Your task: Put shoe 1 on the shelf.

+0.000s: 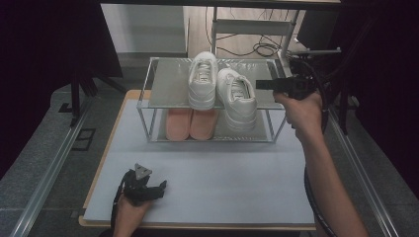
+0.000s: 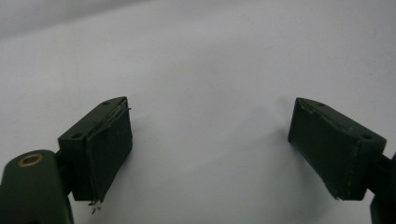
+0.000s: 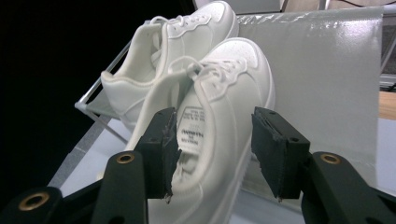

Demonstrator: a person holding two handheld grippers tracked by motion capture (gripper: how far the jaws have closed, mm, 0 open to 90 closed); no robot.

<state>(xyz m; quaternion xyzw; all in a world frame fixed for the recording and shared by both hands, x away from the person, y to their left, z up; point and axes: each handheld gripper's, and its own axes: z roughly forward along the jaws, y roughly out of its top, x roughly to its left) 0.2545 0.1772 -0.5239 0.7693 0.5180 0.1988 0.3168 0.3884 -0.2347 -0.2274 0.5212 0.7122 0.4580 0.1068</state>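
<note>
1. The right gripper (image 1: pixel 262 84) hovers with jaws spread, pinching nothing.
2. The nearer white shoe (image 1: pixel 238 97) sits on the rack (image 1: pixel 168 89) top, at nine o'clock from it, heel toward the person.
3. The left gripper (image 1: pixel 159 189) rests spread on the table (image 1: pixel 222 173).

Bare table (image 2: pixel 205 70) is lying between the left gripper's fingers (image 2: pixel 105 149); a white sneaker (image 3: pixel 219 116) is blocking the right fingers' (image 3: pixel 275 154) gap.
</note>
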